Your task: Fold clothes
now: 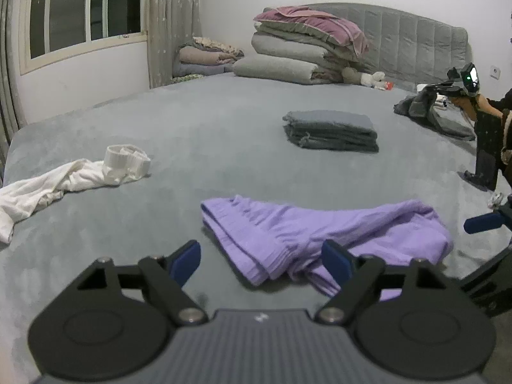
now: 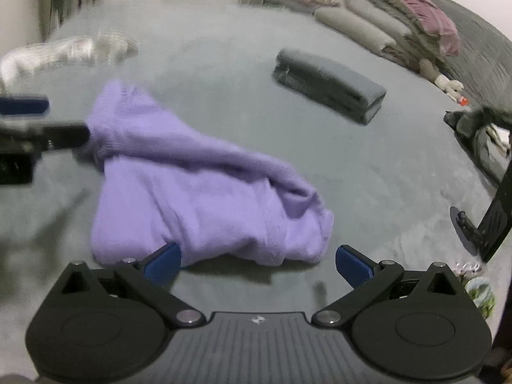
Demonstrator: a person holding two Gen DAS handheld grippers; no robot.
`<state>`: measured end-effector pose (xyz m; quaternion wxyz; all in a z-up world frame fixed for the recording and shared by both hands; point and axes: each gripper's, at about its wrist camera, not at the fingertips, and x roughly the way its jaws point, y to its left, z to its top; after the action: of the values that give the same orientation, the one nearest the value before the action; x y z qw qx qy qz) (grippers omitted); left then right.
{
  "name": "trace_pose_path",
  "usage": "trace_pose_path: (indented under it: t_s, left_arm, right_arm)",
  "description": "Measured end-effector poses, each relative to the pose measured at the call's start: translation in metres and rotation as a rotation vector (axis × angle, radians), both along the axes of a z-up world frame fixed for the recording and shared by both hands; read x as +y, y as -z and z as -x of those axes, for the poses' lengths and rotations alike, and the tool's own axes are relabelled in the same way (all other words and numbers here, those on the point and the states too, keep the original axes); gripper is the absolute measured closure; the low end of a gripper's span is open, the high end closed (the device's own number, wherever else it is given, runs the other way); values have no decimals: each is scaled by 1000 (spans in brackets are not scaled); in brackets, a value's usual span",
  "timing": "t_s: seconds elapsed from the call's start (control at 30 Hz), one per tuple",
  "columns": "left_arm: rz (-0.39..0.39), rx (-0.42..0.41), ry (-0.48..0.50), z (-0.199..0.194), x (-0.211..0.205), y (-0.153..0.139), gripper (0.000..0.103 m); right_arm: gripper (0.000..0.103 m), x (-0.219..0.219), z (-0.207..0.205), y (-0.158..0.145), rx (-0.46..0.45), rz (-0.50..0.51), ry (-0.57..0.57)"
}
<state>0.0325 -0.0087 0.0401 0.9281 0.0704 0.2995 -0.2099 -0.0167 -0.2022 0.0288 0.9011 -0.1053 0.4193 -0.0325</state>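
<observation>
A lilac garment (image 1: 323,233) lies loosely folded on the grey bed (image 1: 198,134), just ahead of both grippers. My left gripper (image 1: 262,260) is open over its near left edge, the blue pads clear of the cloth. In the right wrist view the lilac garment (image 2: 198,192) lies bunched, and my right gripper (image 2: 257,264) stands wide open at its near edge, pressing on nothing. The left gripper (image 2: 22,121) shows at the left edge of the right wrist view, and a right fingertip (image 1: 483,222) shows at the right of the left one.
A folded grey stack (image 1: 331,131) sits mid-bed. A crumpled white garment (image 1: 73,179) lies at the left. A dark grey garment (image 1: 432,112) lies far right, with another person's gripper (image 1: 460,83) by it. Piled quilts and pillows (image 1: 304,48) line the headboard.
</observation>
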Motion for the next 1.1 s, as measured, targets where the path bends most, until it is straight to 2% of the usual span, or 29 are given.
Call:
trace_pose_path:
  t_s: [0.17,0.4,0.63,0.7,0.73,0.77,0.83,0.9,0.93,1.0,1.07,1.1]
  left_arm:
    - [-1,11,-10,-4,-1,5,11]
    - [7,42,7,1,-11,6,10]
    - [-42,7,8,8,-23,5,12]
    - [-51,-2,16,7,-26,7,15]
    - [-55,-6,21,7,-27,7,17]
    - [-60,-10,25,7,-29,8,20]
    - [-59,3,31,0,-30,12,31]
    - [-44,37,34,-12,-30,18,53]
    - [-26,55,36,-19,-29,20,58]
    - [14,71,36,-27,-26,21,79]
    - [56,74,37,-33,-19,16,84]
    - [78,73,38,-34,-16,12,87]
  right_arm:
    - [0,1,3,-2,-44,-38,-13]
    - [0,-11,7,-7,-90,-217,23]
    - [2,6,13,-11,-112,-102,30]
    - [10,8,12,-8,-102,-94,20]
    - [19,7,10,-6,-92,-97,19]
    - [30,5,9,-4,-83,-102,20]
    - [38,2,5,-2,-82,-135,15]
    - [45,-2,2,-1,-89,-166,5]
    - [50,-2,1,0,-98,-164,-3]
    - [60,-2,-1,-1,-111,-159,-14]
    - [77,-6,0,-4,-132,-166,-21]
    - [80,-10,2,-9,-145,-182,-20]
